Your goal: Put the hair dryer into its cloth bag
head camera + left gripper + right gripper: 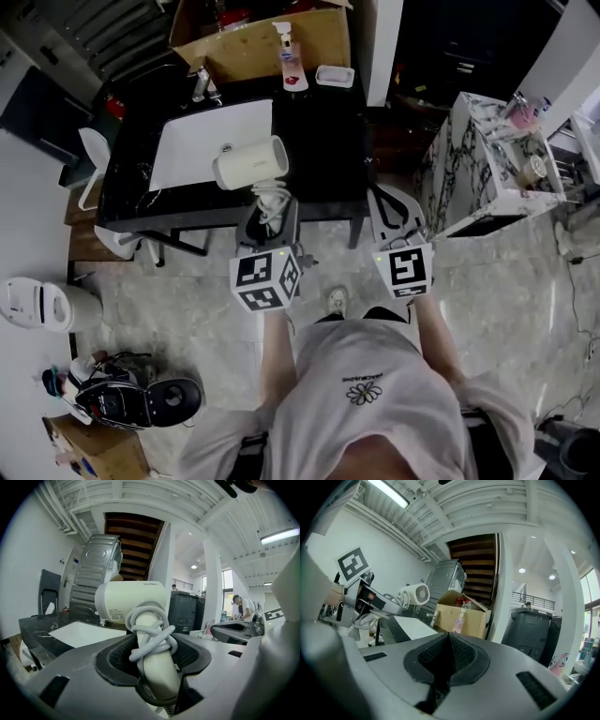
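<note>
A cream hair dryer (pixel 251 161) with its grey cord wound round the handle is held up in front of the black table (pixel 319 141). My left gripper (pixel 269 216) is shut on the dryer's handle (pixel 157 667), and the barrel (pixel 133 601) sticks up above the jaws. The white cloth bag (pixel 202 141) lies flat on the table behind the dryer; the left gripper view shows the bag (pixel 82 633) low at the left. To the right, my right gripper (pixel 395 217) is shut and holds nothing, its pads (pixel 449 641) pressed together. The right gripper view shows the dryer (pixel 415 594) at the left.
A cardboard box (pixel 262 37), a pump bottle (pixel 291 61) and a small white dish (pixel 335 76) stand at the table's far edge. A marble cabinet (pixel 487 159) is to the right, a white chair (pixel 94 159) to the left. A white bin (pixel 42 305) and clutter (pixel 131 398) lie on the floor.
</note>
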`<state>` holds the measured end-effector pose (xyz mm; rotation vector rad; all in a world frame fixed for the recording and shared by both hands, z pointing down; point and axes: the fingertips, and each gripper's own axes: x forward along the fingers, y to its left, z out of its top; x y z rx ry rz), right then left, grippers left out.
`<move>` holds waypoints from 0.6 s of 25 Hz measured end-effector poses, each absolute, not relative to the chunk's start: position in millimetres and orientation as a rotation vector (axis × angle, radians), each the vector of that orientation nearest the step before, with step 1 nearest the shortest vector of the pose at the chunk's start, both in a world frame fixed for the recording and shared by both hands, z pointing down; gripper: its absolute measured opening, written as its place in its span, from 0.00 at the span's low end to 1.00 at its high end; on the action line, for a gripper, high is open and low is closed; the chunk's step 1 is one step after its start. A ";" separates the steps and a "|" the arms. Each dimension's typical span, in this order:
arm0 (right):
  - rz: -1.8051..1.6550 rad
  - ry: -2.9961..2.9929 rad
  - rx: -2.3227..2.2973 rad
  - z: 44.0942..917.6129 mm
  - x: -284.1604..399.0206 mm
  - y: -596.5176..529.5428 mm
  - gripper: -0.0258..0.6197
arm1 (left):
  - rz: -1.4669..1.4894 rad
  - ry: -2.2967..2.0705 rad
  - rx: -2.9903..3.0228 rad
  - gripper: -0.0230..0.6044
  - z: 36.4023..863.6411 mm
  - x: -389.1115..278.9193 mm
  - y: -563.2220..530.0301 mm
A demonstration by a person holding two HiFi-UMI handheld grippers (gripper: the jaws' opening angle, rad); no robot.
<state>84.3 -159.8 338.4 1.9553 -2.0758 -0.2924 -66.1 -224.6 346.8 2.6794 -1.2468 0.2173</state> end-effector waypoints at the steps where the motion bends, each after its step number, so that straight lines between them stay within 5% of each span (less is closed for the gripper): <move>1: -0.286 -2.073 1.962 338.4 87.8 -168.9 0.06 | 0.216 -1.252 2.674 0.41 347.0 -64.4 -234.2; 15: -0.255 -2.195 1.784 351.0 122.4 -227.4 0.06 | 0.242 -1.391 2.552 0.41 361.9 -29.6 -274.5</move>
